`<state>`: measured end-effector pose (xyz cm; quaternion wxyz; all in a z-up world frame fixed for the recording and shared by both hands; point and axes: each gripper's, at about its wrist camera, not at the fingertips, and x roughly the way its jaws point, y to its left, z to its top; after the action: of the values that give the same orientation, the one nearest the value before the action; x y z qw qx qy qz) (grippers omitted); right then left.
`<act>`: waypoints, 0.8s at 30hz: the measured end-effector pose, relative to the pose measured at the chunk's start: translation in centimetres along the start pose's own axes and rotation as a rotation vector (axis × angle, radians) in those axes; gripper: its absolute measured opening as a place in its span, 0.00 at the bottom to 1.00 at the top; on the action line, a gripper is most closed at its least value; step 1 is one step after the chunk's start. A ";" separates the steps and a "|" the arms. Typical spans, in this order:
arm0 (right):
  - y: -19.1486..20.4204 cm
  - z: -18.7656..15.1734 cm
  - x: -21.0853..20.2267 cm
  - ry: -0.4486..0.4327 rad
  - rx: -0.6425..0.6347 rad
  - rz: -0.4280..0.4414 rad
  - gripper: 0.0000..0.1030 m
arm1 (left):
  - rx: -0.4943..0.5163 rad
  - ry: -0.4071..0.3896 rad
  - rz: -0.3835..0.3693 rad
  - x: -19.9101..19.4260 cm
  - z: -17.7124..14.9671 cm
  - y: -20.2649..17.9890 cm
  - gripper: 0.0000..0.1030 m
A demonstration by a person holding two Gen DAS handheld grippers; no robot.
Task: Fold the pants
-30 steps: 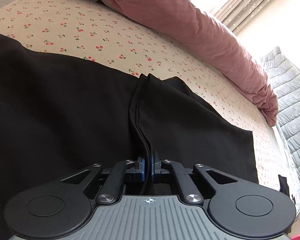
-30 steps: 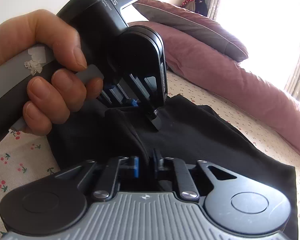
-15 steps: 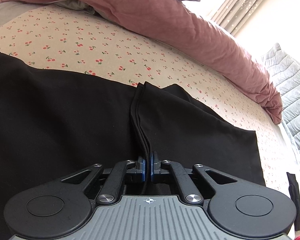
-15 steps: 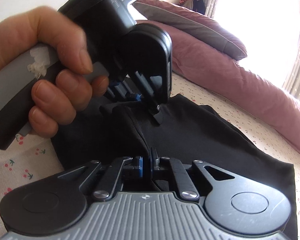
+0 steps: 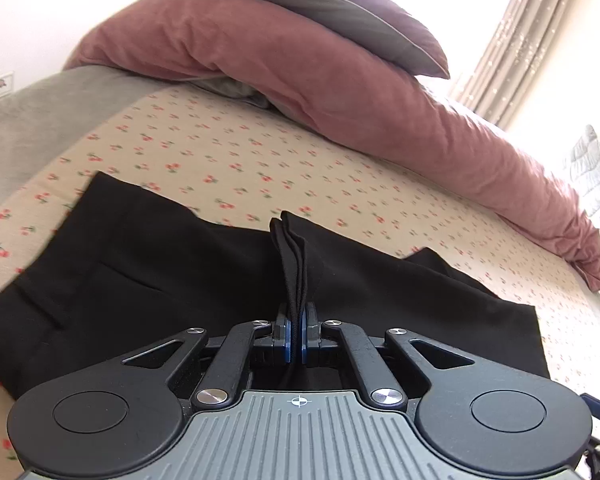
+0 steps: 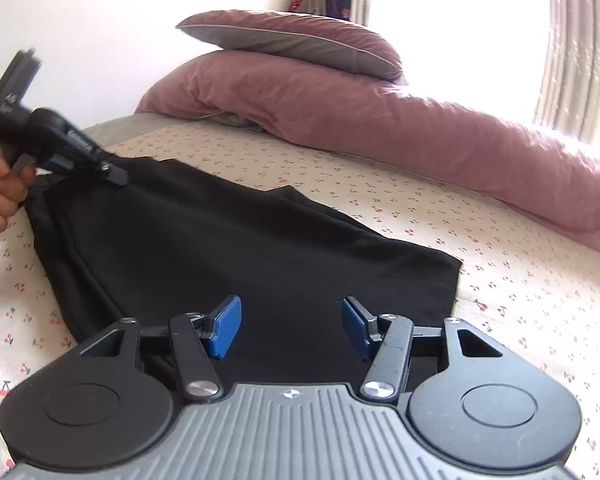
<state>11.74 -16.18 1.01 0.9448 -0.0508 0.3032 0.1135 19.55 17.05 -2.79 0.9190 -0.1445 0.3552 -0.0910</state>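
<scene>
Black pants lie spread on a bed with a cherry-print sheet. My left gripper is shut on a bunched fold of the pants fabric, which rises in a ridge from the pads. In the right wrist view the pants lie flat and folded, and my right gripper is open and empty just above their near edge. The left gripper shows at the far left of that view, held by a hand, pinching the far corner of the pants.
A long pink duvet with a grey-edged pillow on top lies along the far side of the bed. A grey quilted blanket lies at the right. Curtains hang by a bright window.
My right gripper has opened and let go of the pants, and pulled back from the left gripper. My left gripper, still shut on the fabric, has moved away to the left.
</scene>
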 end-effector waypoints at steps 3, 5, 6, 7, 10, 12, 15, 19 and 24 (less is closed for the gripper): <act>-0.3 -0.2 -0.1 0.011 0.038 0.018 0.41 | 0.001 -0.050 0.114 -1.6 0.8 3.3 0.02; 0.1 -0.2 0.5 0.030 0.026 0.025 0.41 | 0.002 -0.056 0.201 -1.9 1.1 5.1 0.02; 0.3 -0.3 0.8 0.046 0.027 0.034 0.41 | 0.010 -0.053 0.235 -1.8 1.1 5.9 0.02; 0.6 -0.3 1.2 0.063 0.023 0.044 0.41 | 0.009 -0.048 0.249 -1.6 1.1 6.6 0.02; 1.4 -0.6 2.2 0.120 -0.002 0.050 0.41 | -0.014 -0.030 0.242 -1.1 1.0 7.9 0.02; 0.9 -1.0 2.8 0.174 0.021 0.059 0.41 | 0.019 -0.048 0.270 -0.9 1.1 7.4 0.03; -0.8 -1.7 3.0 0.218 0.121 0.110 0.41 | 0.076 -0.091 0.301 -0.8 1.5 5.9 0.03; -1.9 -2.3 2.7 0.223 0.183 0.146 0.24 | 0.115 -0.066 0.358 0.1 1.4 5.3 0.03; -1.1 -2.1 1.4 0.189 0.142 0.131 0.00 | 0.085 -0.099 0.373 -0.4 1.4 6.0 0.05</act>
<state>11.89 -17.37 -1.49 0.9037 0.0257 0.4008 0.1482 20.58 23.11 -3.53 0.9416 -0.0415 0.3262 0.0731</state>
